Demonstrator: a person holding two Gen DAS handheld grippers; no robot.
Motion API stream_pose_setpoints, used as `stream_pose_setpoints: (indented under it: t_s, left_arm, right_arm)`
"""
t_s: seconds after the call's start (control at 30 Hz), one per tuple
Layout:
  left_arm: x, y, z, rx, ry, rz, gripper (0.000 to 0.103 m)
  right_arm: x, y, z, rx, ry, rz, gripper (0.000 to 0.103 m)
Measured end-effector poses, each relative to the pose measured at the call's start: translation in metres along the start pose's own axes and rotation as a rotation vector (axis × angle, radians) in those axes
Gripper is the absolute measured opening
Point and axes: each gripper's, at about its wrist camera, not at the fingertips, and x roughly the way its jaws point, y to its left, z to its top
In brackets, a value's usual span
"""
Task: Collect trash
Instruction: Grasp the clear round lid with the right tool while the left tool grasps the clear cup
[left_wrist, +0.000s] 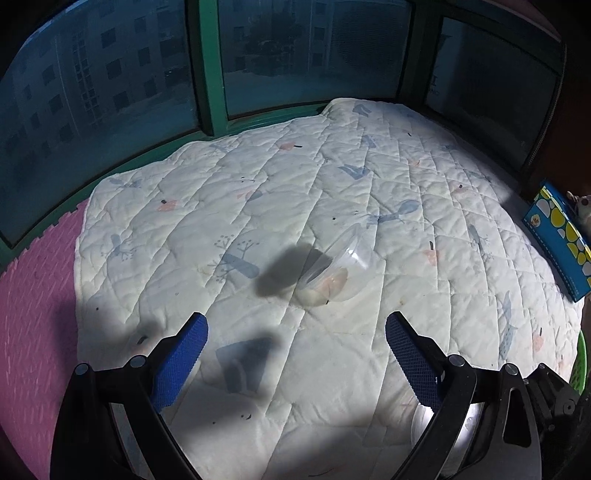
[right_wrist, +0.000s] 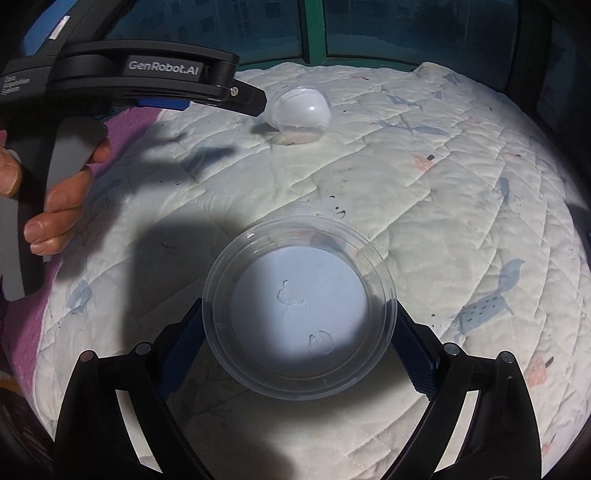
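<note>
Right gripper (right_wrist: 300, 328) clamps a clear round lid (right_wrist: 300, 308) above the quilt (right_wrist: 424, 221) mid-area, seen only in its own view; left gripper (left_wrist: 296, 334) is wide open, empty, with a tipped clear cup (left_wrist: 334, 267) ahead mid-quilt, in both views.

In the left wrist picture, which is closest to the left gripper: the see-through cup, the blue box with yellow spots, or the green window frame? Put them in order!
From the left gripper, whose jaws are spread open:
1. The clear plastic cup, lying on its side on the quilt just ahead, slightly right.
2. The blue box with yellow spots, off the quilt's right edge.
3. The green window frame, at the far back behind the quilt.
</note>
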Motion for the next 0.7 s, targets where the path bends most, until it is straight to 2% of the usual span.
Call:
stream_pose_setpoints:
  t_s: [0.2, 0.37, 0.47, 0.53, 0.7]
  left_arm:
    - [0.018, -0.026, 0.017, 0.127, -0.017, 0.033, 0.094]
    - [0.036, -0.039, 0.027, 0.194, -0.002, 0.026, 0.092]
    - [0.051, -0.041, 0.027, 0.203, 0.034, 0.019, 0.077]
    - [0.057, -0.042, 0.027, 0.201, 0.041, 0.018, 0.072]
    - [0.062, -0.043, 0.021, 0.175, 0.049, -0.013, 0.043]
  right_arm:
    - [-0.022, -0.025, -0.009, 0.093, -0.020, 0.034, 0.092]
    - [-0.039, -0.038, -0.016, 0.141, -0.041, 0.034, 0.092]
    - [-0.046, -0.044, -0.021, 0.167, -0.051, 0.039, 0.092]
    - [-0.050, -0.047, -0.024, 0.178, -0.054, 0.038, 0.092]
    - [-0.057, -0.054, -0.034, 0.205, -0.054, 0.032, 0.092]
